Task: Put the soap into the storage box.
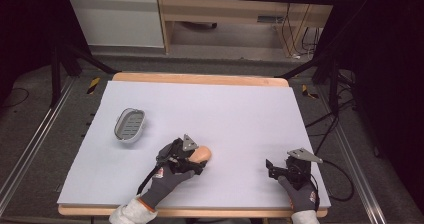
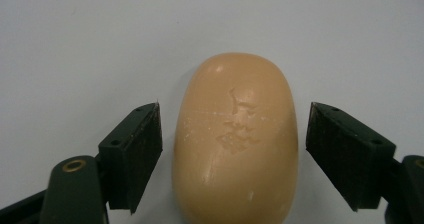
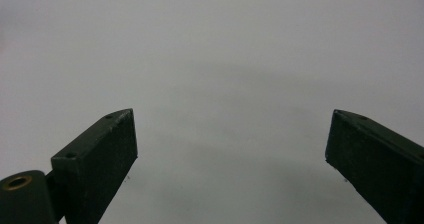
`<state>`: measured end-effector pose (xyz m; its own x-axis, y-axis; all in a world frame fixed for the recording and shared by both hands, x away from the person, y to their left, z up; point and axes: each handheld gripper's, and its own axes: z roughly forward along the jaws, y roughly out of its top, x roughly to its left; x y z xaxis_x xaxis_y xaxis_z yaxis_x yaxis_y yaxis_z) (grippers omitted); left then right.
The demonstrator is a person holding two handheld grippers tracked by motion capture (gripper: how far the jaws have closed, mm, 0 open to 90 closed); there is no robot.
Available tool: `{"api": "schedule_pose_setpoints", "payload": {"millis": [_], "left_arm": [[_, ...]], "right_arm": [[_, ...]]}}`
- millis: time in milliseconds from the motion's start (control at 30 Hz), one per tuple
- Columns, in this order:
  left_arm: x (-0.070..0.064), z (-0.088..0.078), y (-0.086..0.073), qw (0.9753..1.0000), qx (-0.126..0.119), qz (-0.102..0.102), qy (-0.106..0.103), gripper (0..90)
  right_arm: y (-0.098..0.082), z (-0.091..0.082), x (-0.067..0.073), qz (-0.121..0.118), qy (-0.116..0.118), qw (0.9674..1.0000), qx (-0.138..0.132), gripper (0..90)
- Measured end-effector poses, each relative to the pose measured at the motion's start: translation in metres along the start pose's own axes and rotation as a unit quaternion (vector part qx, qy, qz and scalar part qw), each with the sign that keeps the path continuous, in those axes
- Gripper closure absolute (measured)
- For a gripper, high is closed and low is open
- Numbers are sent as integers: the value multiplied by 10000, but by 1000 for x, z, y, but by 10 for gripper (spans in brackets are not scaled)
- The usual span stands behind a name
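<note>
Soap (image 2: 235,139) near the table's (image 1: 250,109) front edge is straddled by the left gripper's (image 2: 234,149) spread jaws; an off-centre squeeze could squirt it out. Right gripper (image 3: 230,169) is held released.

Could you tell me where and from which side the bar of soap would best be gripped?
Probably across its narrow width, at the middle of its long curved sides. The soap lies flat on the table, an elongated oval, and the left gripper already straddles it with open jaws, one on each long side, with a small gap at each. Closing there from above seems best; the rounded ends would likely slip.

High view overlooks the table (image 1: 150,99); gripper views hug its surface.
</note>
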<state>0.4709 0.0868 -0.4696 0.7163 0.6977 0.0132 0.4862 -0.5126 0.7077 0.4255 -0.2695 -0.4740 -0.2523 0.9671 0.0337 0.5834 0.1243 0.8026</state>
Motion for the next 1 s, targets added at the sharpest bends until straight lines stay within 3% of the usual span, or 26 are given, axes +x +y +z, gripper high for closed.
{"api": "schedule_pose_setpoints", "payload": {"millis": [400, 1000], "left_arm": [[1, 9, -4, 9998, 178, -8, -1, 239], [-3, 9, -4, 9999, 113, 82, 6, 312]], "right_arm": [[0, 1, 0, 0, -1, 10000, 38, 66], [0, 1, 1, -32, 12, 10000, 53, 66]]}}
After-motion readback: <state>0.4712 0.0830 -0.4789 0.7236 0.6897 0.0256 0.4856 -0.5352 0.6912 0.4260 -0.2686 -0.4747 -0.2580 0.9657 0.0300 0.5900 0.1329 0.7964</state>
